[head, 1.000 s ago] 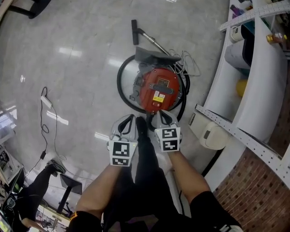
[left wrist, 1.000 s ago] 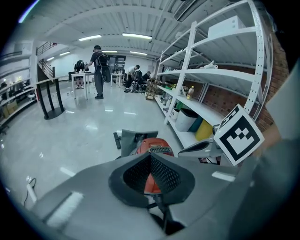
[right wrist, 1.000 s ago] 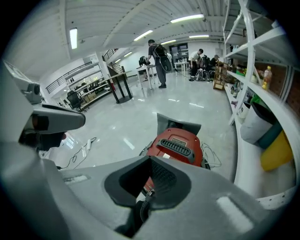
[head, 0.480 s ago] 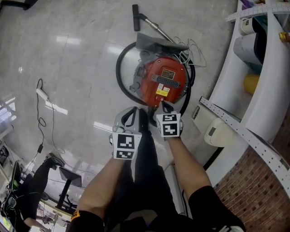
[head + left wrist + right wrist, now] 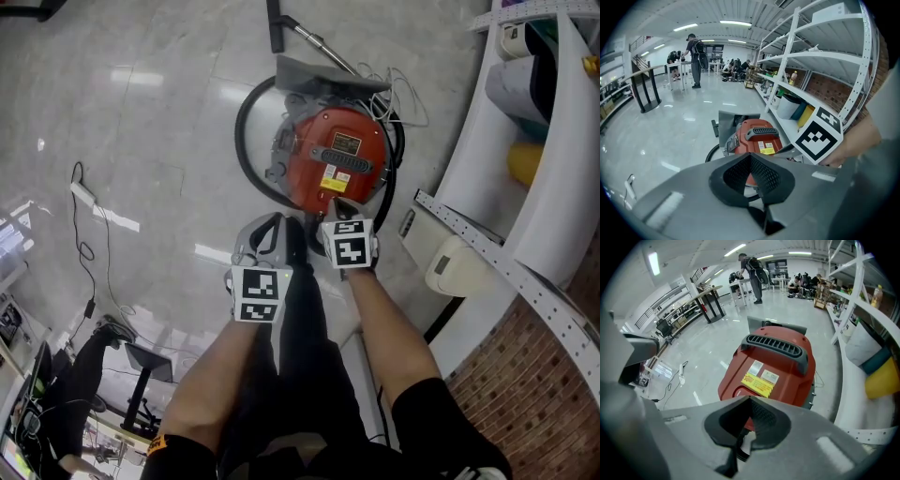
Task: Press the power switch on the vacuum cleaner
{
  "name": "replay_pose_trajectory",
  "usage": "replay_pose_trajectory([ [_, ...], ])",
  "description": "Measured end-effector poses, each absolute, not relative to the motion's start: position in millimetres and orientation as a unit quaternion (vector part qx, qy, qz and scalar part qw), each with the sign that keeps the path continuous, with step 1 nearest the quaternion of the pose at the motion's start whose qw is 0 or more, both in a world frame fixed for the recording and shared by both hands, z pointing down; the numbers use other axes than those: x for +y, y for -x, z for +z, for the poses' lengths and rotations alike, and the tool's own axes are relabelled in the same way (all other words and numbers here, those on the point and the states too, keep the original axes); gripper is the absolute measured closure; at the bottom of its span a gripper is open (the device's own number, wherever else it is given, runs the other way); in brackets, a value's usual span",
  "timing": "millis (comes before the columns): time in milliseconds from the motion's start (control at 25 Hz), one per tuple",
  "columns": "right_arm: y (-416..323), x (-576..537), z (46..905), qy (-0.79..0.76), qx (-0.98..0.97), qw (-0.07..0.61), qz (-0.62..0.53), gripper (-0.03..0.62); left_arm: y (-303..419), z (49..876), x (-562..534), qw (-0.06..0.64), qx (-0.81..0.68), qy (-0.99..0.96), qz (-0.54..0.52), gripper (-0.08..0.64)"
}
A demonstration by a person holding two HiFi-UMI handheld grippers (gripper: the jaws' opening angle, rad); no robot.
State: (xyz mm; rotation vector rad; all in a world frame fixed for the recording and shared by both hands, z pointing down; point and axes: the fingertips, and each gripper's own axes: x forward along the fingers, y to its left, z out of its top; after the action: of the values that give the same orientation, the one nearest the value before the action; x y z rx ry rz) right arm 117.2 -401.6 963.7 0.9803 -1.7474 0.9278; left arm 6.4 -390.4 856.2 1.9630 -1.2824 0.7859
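A red canister vacuum cleaner stands on the grey floor with a black hose looped round it. It also fills the middle of the right gripper view, showing a black ribbed handle and a yellow label. My right gripper is shut, its tip over the vacuum's near edge; in its own view the closed jaws cover the red rim. My left gripper is shut and empty, beside the right one and short of the vacuum. I cannot pick out the switch.
White shelving with containers and a yellow object runs along the right. A white bin stands under it. The vacuum's tube and floor nozzle lie beyond it. A power strip and cable lie on the left. People stand at distant tables.
My right gripper has moved forward until its tip reaches the vacuum's near edge. The left gripper has kept its place beside it. Both stayed shut.
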Motion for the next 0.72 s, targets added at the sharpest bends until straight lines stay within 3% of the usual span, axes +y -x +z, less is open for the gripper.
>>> replay_pose_trajectory([
  [720,-145.4,-399.0,952.3,-0.41,-0.696,0.462,0.366,0.6,-7.6,843.2,-394.5,0.324,-0.481,-0.755,0.305,0.545],
])
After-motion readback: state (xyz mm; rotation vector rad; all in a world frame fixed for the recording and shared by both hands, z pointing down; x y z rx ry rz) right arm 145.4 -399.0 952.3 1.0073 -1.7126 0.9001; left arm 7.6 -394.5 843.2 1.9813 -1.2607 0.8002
